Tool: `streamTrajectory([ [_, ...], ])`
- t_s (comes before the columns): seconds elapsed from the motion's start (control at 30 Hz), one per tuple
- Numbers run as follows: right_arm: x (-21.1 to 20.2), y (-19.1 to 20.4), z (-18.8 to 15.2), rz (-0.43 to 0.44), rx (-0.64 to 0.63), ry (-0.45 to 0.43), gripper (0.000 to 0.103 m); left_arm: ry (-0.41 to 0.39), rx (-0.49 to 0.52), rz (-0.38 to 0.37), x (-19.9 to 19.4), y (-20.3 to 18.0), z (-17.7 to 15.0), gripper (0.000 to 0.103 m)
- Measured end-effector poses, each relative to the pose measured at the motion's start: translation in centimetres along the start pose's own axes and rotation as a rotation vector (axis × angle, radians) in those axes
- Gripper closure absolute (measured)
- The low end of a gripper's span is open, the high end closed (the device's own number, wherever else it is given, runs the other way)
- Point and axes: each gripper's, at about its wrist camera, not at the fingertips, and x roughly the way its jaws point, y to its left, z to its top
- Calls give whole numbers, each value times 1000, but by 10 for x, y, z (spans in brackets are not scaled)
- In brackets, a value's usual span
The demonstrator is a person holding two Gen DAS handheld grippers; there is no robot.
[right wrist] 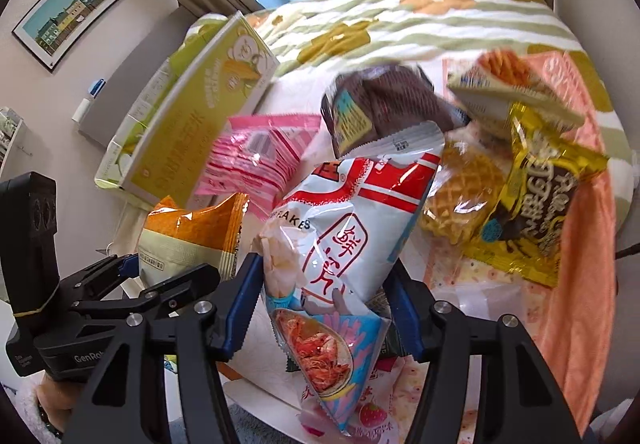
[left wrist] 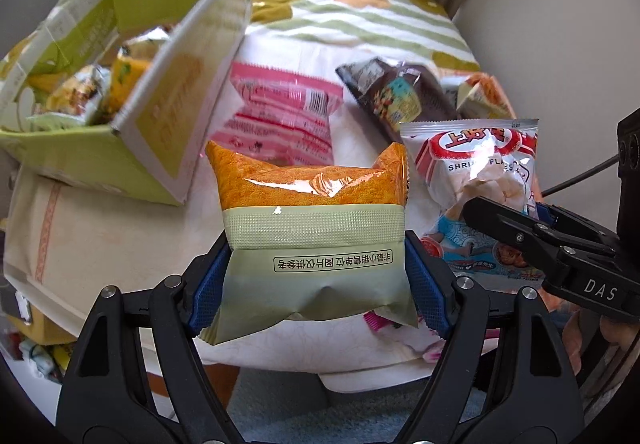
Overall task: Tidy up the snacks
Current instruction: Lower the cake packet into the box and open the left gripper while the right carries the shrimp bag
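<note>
The left gripper [left wrist: 316,276] pinches an orange packet [left wrist: 312,219]; the right gripper [right wrist: 324,284] pinches a shrimp-chip bag [right wrist: 340,244] by its sides. Either slick, puffy wrapper could slip out before reaching the box [left wrist: 160,115] near the bed's [left wrist: 360,23] left edge.

Orange-and-green snack packet [left wrist: 314,228], upright, clamped between blue pads. White shrimp-flake bag [right wrist: 340,244], tilted, likewise clamped at its lower half. Pink packet [left wrist: 280,115], brown packet [left wrist: 396,95] and yellow bag [right wrist: 536,203] lie on the bed; the green box [left wrist: 160,91] apparently holds more.
</note>
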Motion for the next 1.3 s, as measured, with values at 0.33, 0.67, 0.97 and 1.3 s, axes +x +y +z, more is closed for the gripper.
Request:
streamTrajectory([
  [0.33, -52, 44, 35, 28, -147, -113, 47, -170, -14, -8, -78, 18, 37, 25],
  [0.67, -53, 108, 92, 63, -192, -220, 47, -258, -3, -1, -115, 91, 109, 25],
  [0.97, -3, 177, 143, 54, -181, -217, 47, -203, 11, 57, -93, 180, 174, 25],
  [1.3, 63, 220, 174, 7, -126, -150, 47, -50, 25, 11, -22, 252, 218, 25],
])
